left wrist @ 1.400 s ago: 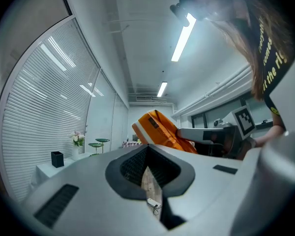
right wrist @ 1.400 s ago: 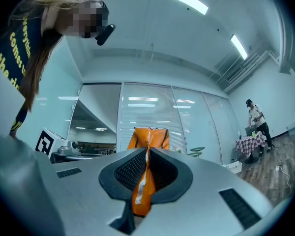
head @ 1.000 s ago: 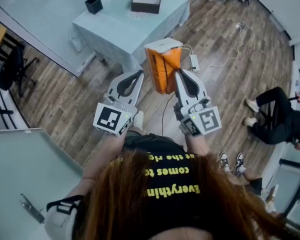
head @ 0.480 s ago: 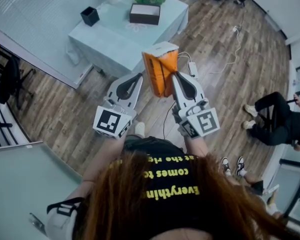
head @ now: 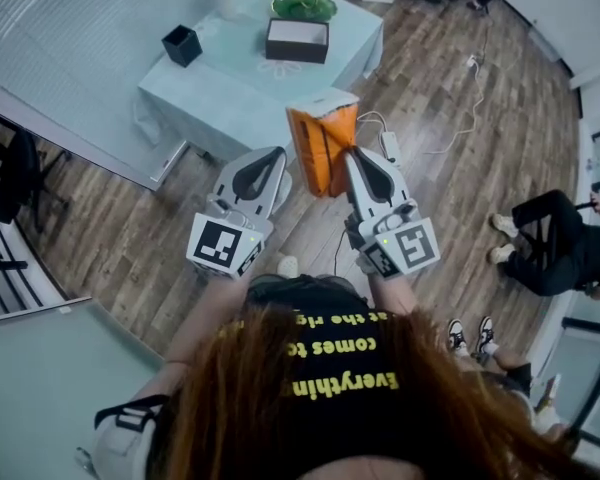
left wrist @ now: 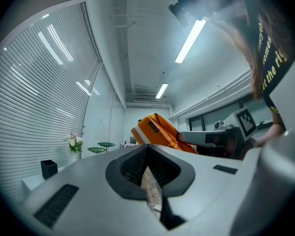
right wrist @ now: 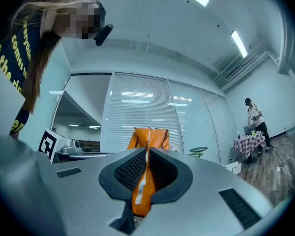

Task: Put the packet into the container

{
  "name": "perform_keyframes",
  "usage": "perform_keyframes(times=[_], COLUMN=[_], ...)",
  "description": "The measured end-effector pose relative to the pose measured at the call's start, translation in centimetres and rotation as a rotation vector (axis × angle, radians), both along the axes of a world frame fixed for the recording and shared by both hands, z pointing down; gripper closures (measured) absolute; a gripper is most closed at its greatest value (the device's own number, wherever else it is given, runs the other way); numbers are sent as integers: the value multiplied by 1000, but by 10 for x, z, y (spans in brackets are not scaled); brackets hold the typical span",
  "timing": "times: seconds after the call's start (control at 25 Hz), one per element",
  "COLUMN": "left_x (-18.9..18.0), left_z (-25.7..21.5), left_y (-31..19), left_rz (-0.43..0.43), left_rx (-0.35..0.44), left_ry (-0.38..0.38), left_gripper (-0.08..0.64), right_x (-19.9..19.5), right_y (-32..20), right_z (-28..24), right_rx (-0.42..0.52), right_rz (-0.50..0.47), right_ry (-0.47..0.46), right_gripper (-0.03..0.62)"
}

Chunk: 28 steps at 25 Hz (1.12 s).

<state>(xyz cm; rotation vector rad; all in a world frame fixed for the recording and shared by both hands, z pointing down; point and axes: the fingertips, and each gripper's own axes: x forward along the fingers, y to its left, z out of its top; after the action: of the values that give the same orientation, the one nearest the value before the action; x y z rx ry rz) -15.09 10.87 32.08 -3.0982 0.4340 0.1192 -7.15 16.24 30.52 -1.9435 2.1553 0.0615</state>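
The counter (head: 230,88) with its pale cloth fills the upper left of the head view and now sits lower in the frame than a second ago. My left gripper (head: 272,160) is at centre left, its fingers pressed together with nothing between them. My right gripper (head: 355,158) is just right of it, fingers pinching the lower edge of the orange packet (head: 322,148). The packet stands upright at the frame's centre above the wooden floor, as before, short of the counter. The dark box (head: 297,40) on the counter has slid down from the top edge, and so has the small black pot (head: 181,45) to its left.
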Motion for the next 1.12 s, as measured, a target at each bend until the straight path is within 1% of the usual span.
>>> perform_keyframes(times=[0.28,0.56,0.8,0.92,1.12], left_x=[4,17,44,59,82], left_z=[4,8,3,-4,-8], left_y=[-14,-19,-30,-36,-50], left_rz=[-2,-16,-37,-51,-89], left_rx=[-15,-34,-30,-12,0], left_ry=[2,-4,6,13,17], left_gripper=[560,559,560,560,560], right_x=[9,20,48,65,89], right_y=[-13,-20,-31,-40,-57], right_z=[6,2,3,-2,-6], right_rx=[-31,-19,-39,-31,-14], right_rz=[22,1,-16,-27,-62], right_ry=[7,-4,8,29,30], right_gripper=[552,552,552,552,552])
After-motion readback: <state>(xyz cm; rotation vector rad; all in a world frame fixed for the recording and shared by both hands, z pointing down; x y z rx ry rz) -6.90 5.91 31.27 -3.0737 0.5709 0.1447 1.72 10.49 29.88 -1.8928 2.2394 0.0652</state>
